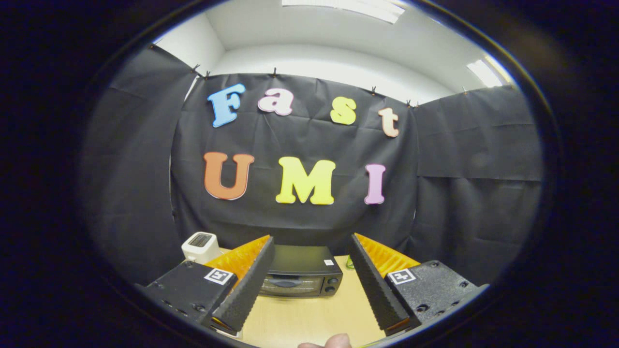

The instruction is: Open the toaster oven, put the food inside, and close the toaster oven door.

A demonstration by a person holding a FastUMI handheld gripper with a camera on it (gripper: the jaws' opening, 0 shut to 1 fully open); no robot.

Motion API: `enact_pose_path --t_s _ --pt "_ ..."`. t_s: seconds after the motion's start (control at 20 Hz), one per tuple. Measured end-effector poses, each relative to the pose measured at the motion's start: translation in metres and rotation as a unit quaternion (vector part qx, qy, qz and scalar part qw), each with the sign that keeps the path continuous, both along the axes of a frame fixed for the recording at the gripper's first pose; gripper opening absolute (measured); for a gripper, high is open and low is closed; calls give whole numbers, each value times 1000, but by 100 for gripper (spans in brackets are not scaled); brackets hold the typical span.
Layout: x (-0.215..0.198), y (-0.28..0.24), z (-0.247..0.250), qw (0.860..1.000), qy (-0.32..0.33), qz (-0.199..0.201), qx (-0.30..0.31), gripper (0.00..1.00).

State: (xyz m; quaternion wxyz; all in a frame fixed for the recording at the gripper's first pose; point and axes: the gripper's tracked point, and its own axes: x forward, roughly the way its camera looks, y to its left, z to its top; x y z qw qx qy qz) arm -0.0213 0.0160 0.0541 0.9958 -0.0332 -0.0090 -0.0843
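A black toaster oven [301, 276] stands on the light wooden table [309, 321], beyond my fingertips and between them, with its glass door closed and two knobs on its right side. My gripper [312, 249] hangs above the table well short of the oven, open, with nothing between its fingers. A small green thing [349, 263] peeks out just past the right finger, beside the oven; I cannot tell what it is.
A white appliance [201, 246] sits behind the left finger, left of the oven. A fingertip of a person's hand [333, 342] shows at the near table edge. Black cloth walls close the booth behind and at both sides.
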Motion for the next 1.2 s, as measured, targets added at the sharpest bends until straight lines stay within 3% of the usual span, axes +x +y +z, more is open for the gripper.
enact_pose_path --t_s 0.5,1.2 --pt "-20 37 -7 1000 0 21 13 100" --pt "-4 45 -5 999 2 28 26 100"
